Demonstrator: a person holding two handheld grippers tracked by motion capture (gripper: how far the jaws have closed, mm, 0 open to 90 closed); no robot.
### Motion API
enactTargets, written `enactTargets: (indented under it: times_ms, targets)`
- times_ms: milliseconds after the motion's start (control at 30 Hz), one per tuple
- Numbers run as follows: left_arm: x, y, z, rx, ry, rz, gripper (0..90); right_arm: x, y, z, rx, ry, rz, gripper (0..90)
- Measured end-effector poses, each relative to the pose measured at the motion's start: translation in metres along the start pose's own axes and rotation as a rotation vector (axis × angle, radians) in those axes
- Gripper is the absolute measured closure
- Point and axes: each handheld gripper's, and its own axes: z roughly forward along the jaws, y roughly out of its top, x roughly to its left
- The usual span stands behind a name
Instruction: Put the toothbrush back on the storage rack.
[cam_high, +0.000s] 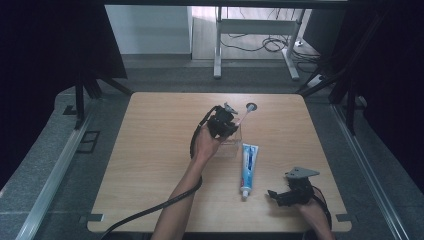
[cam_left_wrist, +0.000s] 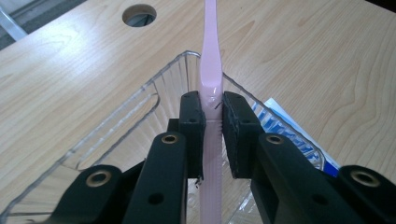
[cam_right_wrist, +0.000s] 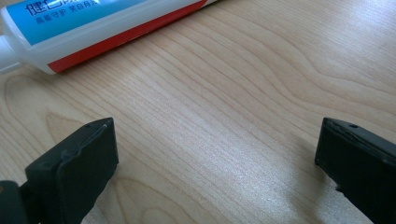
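Note:
My left gripper (cam_high: 225, 122) is shut on a pink toothbrush (cam_left_wrist: 211, 70), its handle clamped between the two black jaws. The brush hangs over a clear plastic cup (cam_left_wrist: 154, 93) that stands on the wooden table (cam_high: 150, 150); in the high view the toothbrush (cam_high: 246, 114) slants up and right out of the cup (cam_high: 233, 141). A blue, white and red toothpaste tube (cam_high: 248, 169) lies on the table just right of the cup, cap toward the near edge. My right gripper (cam_high: 276, 196) rests low near the front right, open, with bare wood between its jaws and the tube (cam_right_wrist: 84, 23) ahead.
A round cable hole (cam_high: 251, 106) sits near the table's far edge, just beyond the cup. Dark curtains flank both sides. A desk frame and cables stand on the floor past the table. Bare wood spreads to the left.

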Motion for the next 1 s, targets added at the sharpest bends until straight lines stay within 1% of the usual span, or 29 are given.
enactTargets:
  times_ms: [100,300,433,667,800,833,867,900,1000]
  targets:
    - [0.0,0.0,0.001,0.01,0.003,0.004,78.7,0.0,0.0,0.0,0.001,-0.001,0.0,0.0]
    - [0.001,-0.002,0.004,0.046,0.01,0.019,78.7,0.0,0.0,0.001,0.004,0.001,-0.004,0.0]
    - [0.0,-0.002,0.005,0.059,0.014,0.022,78.7,0.0,0.0,0.001,0.006,-0.001,-0.005,0.0]
    - [-0.002,-0.003,0.007,0.08,0.033,0.036,78.7,0.0,0.0,0.001,0.009,-0.003,-0.006,0.0]
    - [-0.003,-0.003,0.01,0.093,0.04,0.046,78.6,0.0,0.0,0.001,0.01,-0.004,-0.007,0.0]
    - [-0.004,-0.003,0.01,0.102,0.04,0.055,78.6,0.0,0.0,0.001,0.009,-0.004,-0.004,0.0]
    - [-0.004,-0.004,0.011,0.104,0.042,0.056,78.6,0.0,0.0,0.001,0.009,-0.003,-0.004,0.0]
    - [-0.004,-0.004,0.012,0.114,0.045,0.068,78.6,0.0,0.0,0.001,0.009,-0.003,-0.002,0.0]
    - [-0.006,-0.004,0.013,0.116,0.051,0.069,78.5,0.0,0.0,0.001,0.01,-0.003,-0.003,0.0]
